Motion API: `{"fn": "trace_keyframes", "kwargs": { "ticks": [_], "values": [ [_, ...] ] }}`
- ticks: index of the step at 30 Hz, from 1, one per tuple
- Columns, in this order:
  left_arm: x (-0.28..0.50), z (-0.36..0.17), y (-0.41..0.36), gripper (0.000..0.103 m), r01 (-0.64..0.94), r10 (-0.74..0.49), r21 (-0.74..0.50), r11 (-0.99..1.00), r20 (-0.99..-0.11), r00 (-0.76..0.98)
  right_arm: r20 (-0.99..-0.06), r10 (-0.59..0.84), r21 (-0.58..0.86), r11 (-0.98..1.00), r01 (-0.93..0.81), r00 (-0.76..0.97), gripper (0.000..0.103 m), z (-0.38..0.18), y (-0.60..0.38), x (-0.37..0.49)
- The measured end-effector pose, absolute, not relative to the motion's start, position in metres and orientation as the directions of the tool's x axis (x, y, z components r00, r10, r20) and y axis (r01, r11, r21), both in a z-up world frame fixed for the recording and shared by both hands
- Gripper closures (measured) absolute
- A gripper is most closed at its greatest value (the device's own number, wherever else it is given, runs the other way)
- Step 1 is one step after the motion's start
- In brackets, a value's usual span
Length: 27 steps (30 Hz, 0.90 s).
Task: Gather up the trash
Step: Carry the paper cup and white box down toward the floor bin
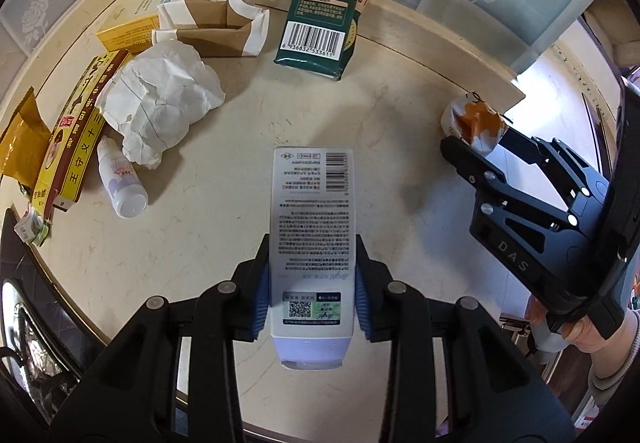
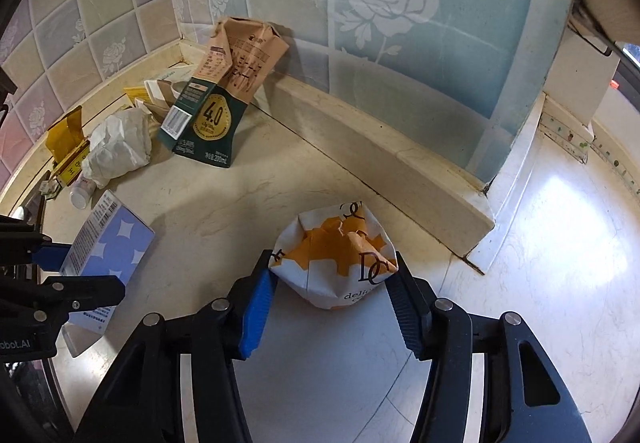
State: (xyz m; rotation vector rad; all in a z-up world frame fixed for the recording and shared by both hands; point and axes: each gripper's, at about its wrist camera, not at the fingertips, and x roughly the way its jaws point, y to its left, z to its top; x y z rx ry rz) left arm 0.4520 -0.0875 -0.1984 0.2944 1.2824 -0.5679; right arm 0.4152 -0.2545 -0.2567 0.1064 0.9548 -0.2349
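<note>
Left gripper (image 1: 312, 295): blue pads clamped on white carton (image 1: 312, 227), lower centre of frame, on countertop (image 1: 224, 243).
Right gripper (image 2: 332, 283): pads touching both sides of crumpled orange-white paper cup (image 2: 336, 259), centre frame.
Beyond: green-tan milk carton (image 1: 324, 15) leaning on wall ledge, upper centre.
Left side: crumpled paper (image 1: 160, 99), small bottle (image 1: 120, 179), yellow box (image 1: 76, 143).

"4.0" on carton (image 2: 212, 119), "DAS" on right gripper (image 1: 472, 153), perhaps "DC" on wrapper (image 2: 336, 259)
</note>
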Motion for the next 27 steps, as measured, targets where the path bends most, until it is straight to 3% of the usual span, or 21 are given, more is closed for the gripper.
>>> {"fn": "trace_keyframes", "kwargs": {
  "ticks": [12,27],
  "values": [
    [0.405,-0.161,-0.088,0.071,0.48,-0.229,-0.087,0.873,-0.942,0.246,-0.774,-0.071,0.005,0.993,0.118,0.629,0.049,-0.206,-0.232,0.363],
    [0.259,-0.092,-0.089,0.071,0.331,-0.192,-0.047,0.942,-0.888,0.419,-0.672,0.099,0.039,0.994,-0.098,0.734,0.049,-0.121,-0.225,0.224]
  ]
}}
